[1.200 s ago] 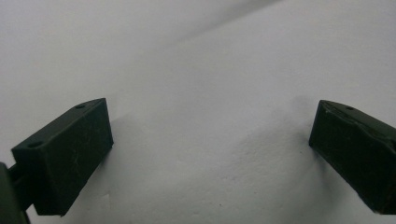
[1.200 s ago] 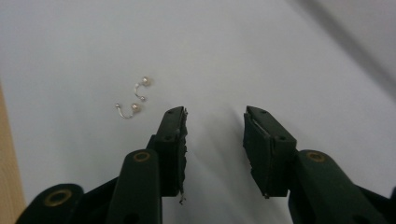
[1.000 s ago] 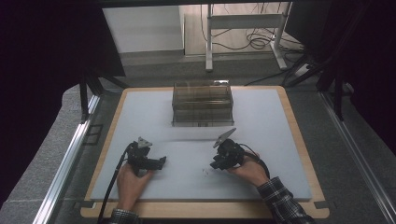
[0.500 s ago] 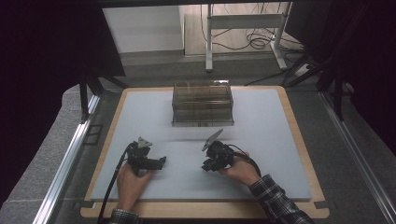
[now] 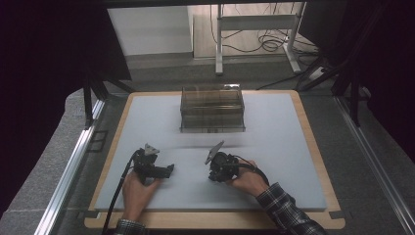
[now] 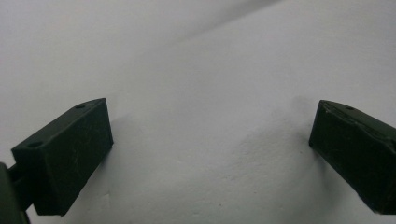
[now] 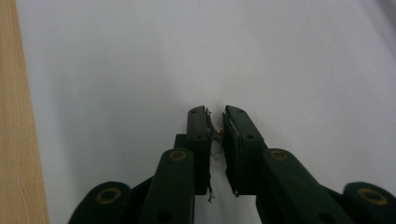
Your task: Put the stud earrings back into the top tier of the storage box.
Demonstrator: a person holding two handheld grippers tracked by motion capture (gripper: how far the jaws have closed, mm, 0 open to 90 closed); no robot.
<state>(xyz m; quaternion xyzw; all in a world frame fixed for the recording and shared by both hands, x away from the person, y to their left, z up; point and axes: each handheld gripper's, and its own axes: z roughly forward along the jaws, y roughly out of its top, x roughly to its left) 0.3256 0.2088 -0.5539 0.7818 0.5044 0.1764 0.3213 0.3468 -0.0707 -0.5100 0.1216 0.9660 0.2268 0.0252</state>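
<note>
Closing just now until only a thin slit is left, the right gripper (image 7: 215,109) lies low over the white foam mat (image 5: 293,161), near the mat's left edge and the light wooden board (image 7: 14,116). A tiny glinting wire-like bit (image 7: 217,136) sits between its jaws; I cannot tell if it is held or belongs to the pads. If it is a loose piece, it may slip out, because the grip area is so small. The left gripper (image 6: 210,121) stands wide open over bare mat. The clear brownish plastic box (image 5: 212,108) rests at the far middle, well apart from both. A reach with nearly shut jaws would push it instead of gripping.
</note>
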